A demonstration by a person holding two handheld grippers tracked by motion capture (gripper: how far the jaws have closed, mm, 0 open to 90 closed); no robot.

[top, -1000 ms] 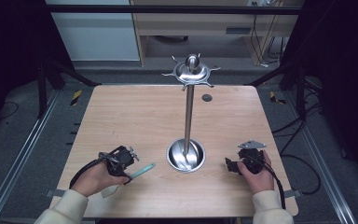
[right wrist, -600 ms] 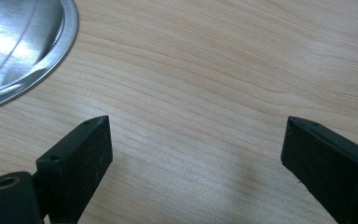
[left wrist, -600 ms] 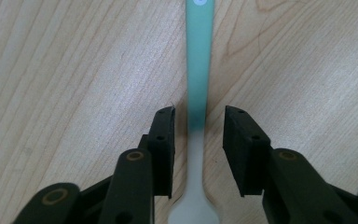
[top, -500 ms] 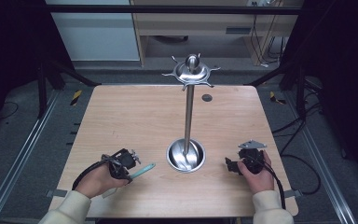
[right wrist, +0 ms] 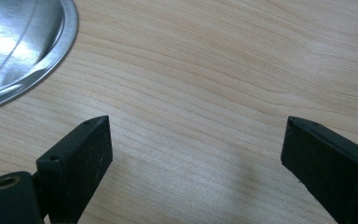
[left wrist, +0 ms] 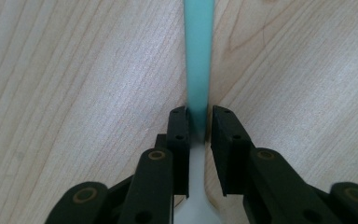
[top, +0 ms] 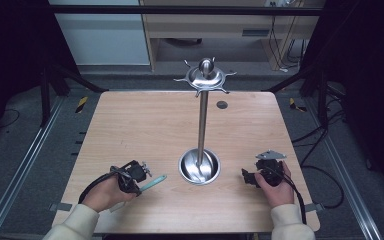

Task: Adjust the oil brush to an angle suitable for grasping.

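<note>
From the high view, my left gripper (top: 136,176) sat near the front left of the table (top: 130,125), low over a teal-handled utensil (top: 152,182) lying flat on the wood, its handle pointing toward the steel stand's base (top: 199,167). My right gripper (top: 260,176) rested on the front right of the table, just beside that base and apart from it. The stand's pole (top: 202,125) rose upright to a round top with hooks (top: 205,77); no utensil hung from them that I could see. Beyond the table's far edge stood a pale cabinet (top: 100,35) and a wooden desk (top: 215,25), with dark frame posts to both sides and a grey floor.

In the left gripper view, my jaws had just been closing and now pinched the utensil's handle (left wrist: 198,56) where the teal (left wrist: 198,56) met the white neck (left wrist: 196,163). The handle ran straight away from me, centred between the pads. To do this pickup well, I judged I should keep the squeeze even and lift straight up, since the grip sat close to one end and the long teal part could sag or swing.

In the right gripper view, my jaws stood wide apart over bare light wood (right wrist: 205,93), holding nothing, with the rim of the steel base (right wrist: 51,56) at the upper left.
</note>
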